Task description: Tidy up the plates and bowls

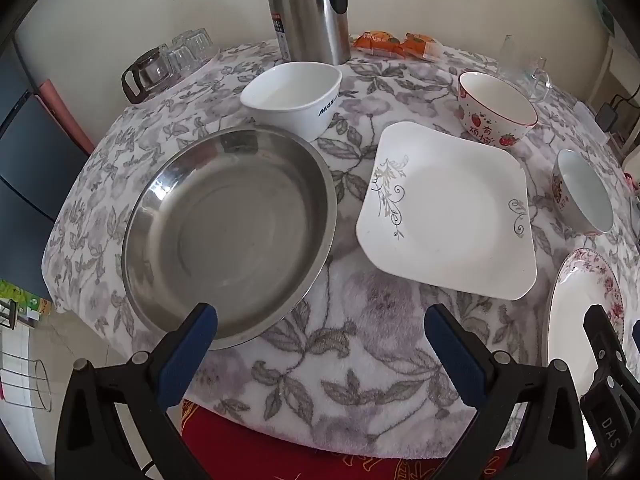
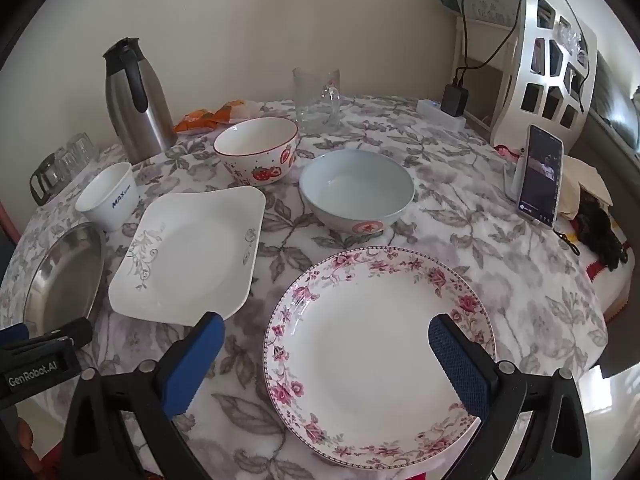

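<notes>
On the floral tablecloth lie a round steel plate (image 1: 232,236), a square white plate (image 1: 448,212) and a pink-flowered round plate (image 2: 380,352). Behind them stand a white MAX bowl (image 1: 294,96), a strawberry bowl (image 1: 496,110) and a pale blue bowl (image 2: 356,190). My left gripper (image 1: 322,320) is open and empty, low over the front edge between the steel and square plates. My right gripper (image 2: 326,332) is open and empty just above the near part of the flowered plate. The right gripper also shows at the left wrist view's right edge (image 1: 604,360).
A steel thermos (image 1: 310,8), upturned glasses (image 1: 176,60), orange snack packs (image 1: 396,46) and a glass mug (image 2: 318,100) stand at the back. A phone on a stand (image 2: 540,176), a power strip (image 2: 444,112) and a white chair (image 2: 548,52) are right.
</notes>
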{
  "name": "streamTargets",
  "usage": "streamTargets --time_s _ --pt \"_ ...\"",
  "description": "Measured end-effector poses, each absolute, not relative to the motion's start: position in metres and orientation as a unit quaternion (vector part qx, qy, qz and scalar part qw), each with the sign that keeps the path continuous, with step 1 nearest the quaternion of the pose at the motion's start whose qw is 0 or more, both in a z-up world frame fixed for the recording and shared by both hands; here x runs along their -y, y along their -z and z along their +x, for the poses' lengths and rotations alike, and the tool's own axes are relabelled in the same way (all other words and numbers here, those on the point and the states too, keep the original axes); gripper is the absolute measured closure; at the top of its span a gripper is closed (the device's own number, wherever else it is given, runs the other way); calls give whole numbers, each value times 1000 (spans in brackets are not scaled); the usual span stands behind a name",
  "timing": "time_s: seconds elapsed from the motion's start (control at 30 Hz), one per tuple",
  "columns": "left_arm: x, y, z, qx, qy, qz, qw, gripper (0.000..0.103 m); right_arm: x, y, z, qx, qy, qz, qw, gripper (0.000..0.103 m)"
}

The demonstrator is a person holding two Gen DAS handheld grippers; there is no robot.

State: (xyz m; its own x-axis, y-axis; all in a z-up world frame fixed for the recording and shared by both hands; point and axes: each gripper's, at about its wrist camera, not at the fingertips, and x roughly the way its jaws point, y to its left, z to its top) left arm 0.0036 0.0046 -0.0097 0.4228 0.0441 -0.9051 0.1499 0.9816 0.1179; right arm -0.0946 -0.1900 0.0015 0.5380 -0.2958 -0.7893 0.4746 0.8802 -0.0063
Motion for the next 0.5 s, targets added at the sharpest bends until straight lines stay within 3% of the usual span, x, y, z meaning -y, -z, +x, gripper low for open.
streamTargets --time_s 0.5 --pt "-5 11 4 -544 28 85 835 0 190 9 -91 -454 218 102 858 0"
